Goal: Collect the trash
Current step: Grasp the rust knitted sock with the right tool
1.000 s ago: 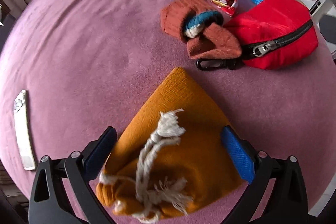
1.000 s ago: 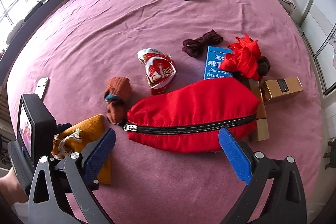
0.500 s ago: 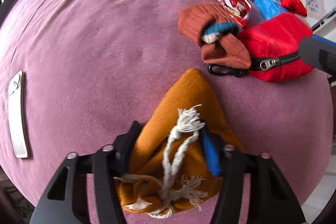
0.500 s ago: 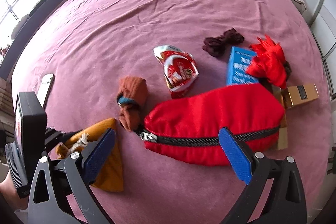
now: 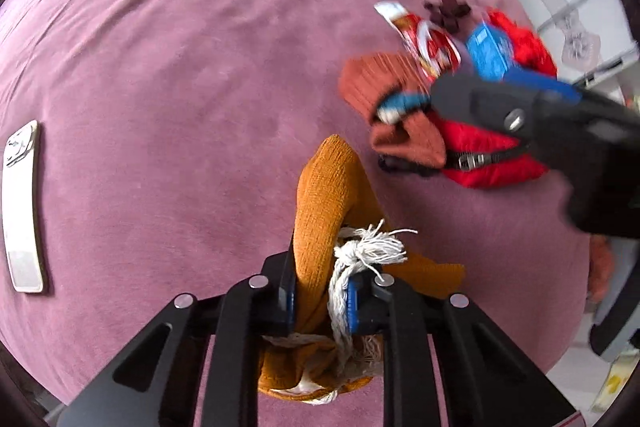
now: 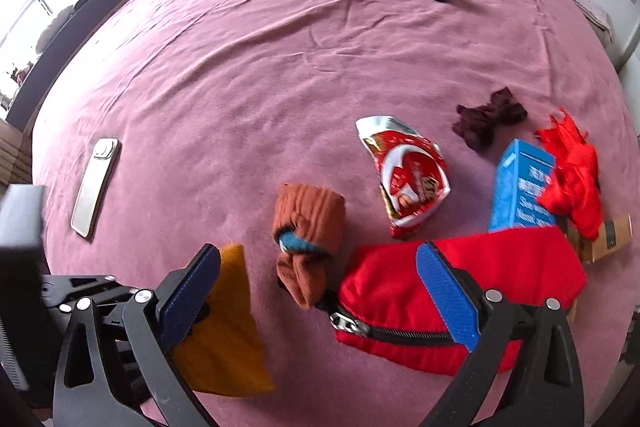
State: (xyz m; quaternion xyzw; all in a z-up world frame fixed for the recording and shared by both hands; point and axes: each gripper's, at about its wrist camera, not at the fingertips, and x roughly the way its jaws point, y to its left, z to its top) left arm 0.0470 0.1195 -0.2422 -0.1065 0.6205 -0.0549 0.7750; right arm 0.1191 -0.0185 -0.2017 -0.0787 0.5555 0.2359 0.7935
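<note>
A wide bed [image 6: 248, 39] under a mauve cover fills both views and serves as the work surface. At four o'clock in the right wrist view lies a red zip pouch [image 6: 520, 267], with a blue box [image 6: 516, 187] behind it. A red-and-white snack wrapper [image 6: 408, 175], probably the trash to collect, lies crumpled at centre right, apart from a rolled brown sock [image 6: 308, 223] just left of it. A phone [image 6: 94, 187] rests at nine o'clock. The right gripper [image 6: 320, 291] hangs above the sock with its jaws wide and empty, seemingly heading wrapper-ward. At six o'clock in the left wrist view, the left gripper [image 5: 320, 301] is closing on a mustard drawstring bag [image 5: 324, 195], pinching its gathered neck and cord, likely to hold it as the trash bag.
</note>
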